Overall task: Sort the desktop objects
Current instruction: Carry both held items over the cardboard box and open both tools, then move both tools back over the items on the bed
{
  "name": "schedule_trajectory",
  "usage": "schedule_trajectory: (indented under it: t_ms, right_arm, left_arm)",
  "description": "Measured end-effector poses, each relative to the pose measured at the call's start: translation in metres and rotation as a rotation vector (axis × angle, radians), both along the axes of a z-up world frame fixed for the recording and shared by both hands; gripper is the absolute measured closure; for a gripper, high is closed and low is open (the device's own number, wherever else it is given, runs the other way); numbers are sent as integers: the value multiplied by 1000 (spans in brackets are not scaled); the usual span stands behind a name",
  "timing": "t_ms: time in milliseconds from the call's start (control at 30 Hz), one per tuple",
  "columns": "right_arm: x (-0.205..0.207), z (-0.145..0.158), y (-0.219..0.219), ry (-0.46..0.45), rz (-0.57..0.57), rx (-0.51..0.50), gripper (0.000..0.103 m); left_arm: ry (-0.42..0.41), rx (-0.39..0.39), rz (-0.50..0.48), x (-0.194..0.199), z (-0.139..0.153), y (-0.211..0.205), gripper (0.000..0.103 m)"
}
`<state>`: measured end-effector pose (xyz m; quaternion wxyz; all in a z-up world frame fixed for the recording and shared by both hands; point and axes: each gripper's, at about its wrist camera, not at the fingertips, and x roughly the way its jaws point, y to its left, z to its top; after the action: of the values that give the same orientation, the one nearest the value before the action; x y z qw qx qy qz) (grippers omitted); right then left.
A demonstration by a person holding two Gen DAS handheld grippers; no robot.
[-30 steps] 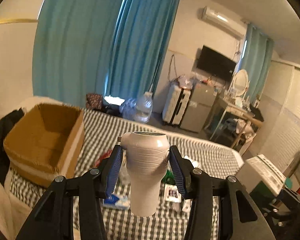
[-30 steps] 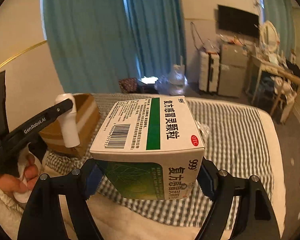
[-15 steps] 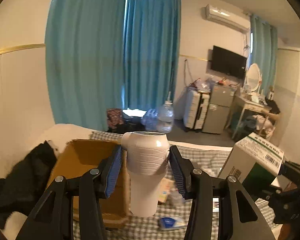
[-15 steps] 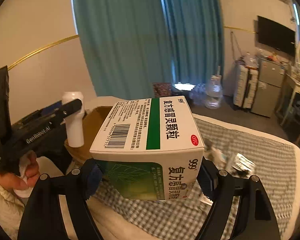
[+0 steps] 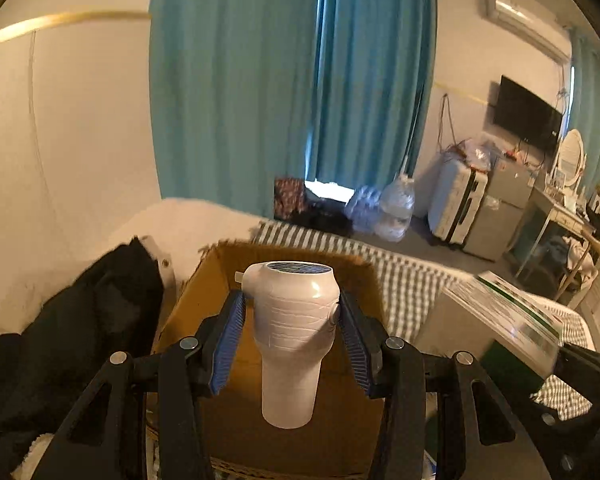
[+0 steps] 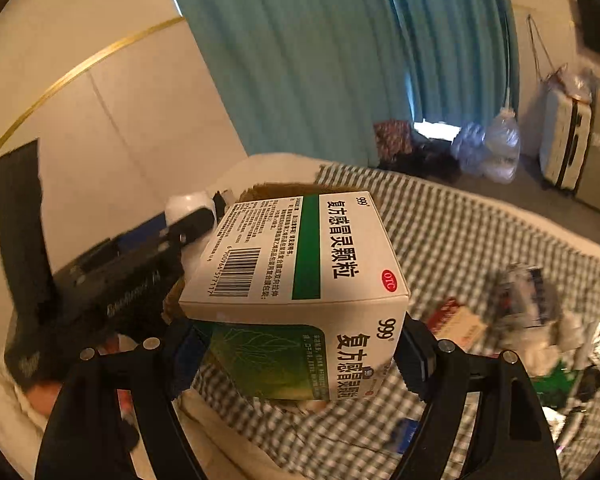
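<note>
My left gripper (image 5: 291,340) is shut on a white plastic bottle-shaped device (image 5: 290,332) and holds it upright above the open cardboard box (image 5: 204,280). My right gripper (image 6: 300,360) is shut on a white and green medicine box (image 6: 300,264) with Chinese print and a barcode, held in the air beside the cardboard box (image 6: 268,191). The medicine box also shows in the left wrist view (image 5: 500,312), at the right. The left gripper and its white device (image 6: 188,202) show in the right wrist view, at the left.
A checked cloth (image 6: 460,232) covers the bed, with several small packets and wrappers (image 6: 528,300) scattered on it. Dark clothing (image 5: 80,320) lies left of the cardboard box. Blue curtains (image 5: 292,80), a suitcase (image 5: 460,200) and water bottles (image 5: 396,208) stand behind.
Both grippers have swung left toward the cardboard box with their loads still held. The white device is now over the box opening, and the medicine box has come close beside it.
</note>
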<state>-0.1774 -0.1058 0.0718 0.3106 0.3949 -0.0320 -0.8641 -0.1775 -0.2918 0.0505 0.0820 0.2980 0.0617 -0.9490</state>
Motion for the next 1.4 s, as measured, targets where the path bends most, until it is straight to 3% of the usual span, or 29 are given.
schedule_trajectory:
  t_ms: [100, 233, 267, 300, 367, 400, 500, 700, 833, 900, 967, 1167, 1233, 1400]
  right_arm:
    - [-9, -11, -21, -12, -2, -24, 23]
    - [-17, -15, -38, 5, 6, 18, 18]
    - [-18, -12, -39, 20, -1, 10, 13]
    - [-20, -9, -43, 32, -14, 3, 0]
    - [-23, -2, -38, 46, -49, -16, 0]
    - [-24, 3, -37, 44, -51, -28, 0]
    - [-14, 22, -26, 102, -87, -45, 0]
    - [33, 60, 24, 263, -158, -29, 0]
    - [71, 98, 65, 373, -231, 72, 0]
    - [91, 117, 84, 441, -279, 150, 0]
    - [117, 134, 113, 495, -301, 165, 0]
    - [169, 149, 196, 499, -377, 148, 0]
    - [186, 145, 223, 495, -404, 130, 0]
    - [222, 128, 279, 477, -446, 70, 0]
  left_arm:
    - [-22, -15, 5, -6, -14, -13, 54]
    - [-35, -45, 50, -7, -22, -27, 49]
    - [-19, -40, 49, -4, -23, -31, 37]
    - [-10, -36, 49, -1, -22, -32, 20]
    - [19, -41, 42, 7, -20, -34, 5]
    - [20, -62, 44, 13, -19, -32, 3]
    - [23, -93, 48, 31, -9, -22, 3]
    - [74, -68, -11, 74, 25, 9, 0]
    - [154, -83, -53, 98, 66, 49, 0]
    - [193, -47, -77, 116, 91, 76, 0]
    - [213, -18, -90, 127, 108, 97, 0]
    - [247, -27, -142, 164, 145, 178, 0]
    - [282, -38, -164, 178, 151, 210, 0]
    - [278, -16, -160, 202, 144, 263, 0]
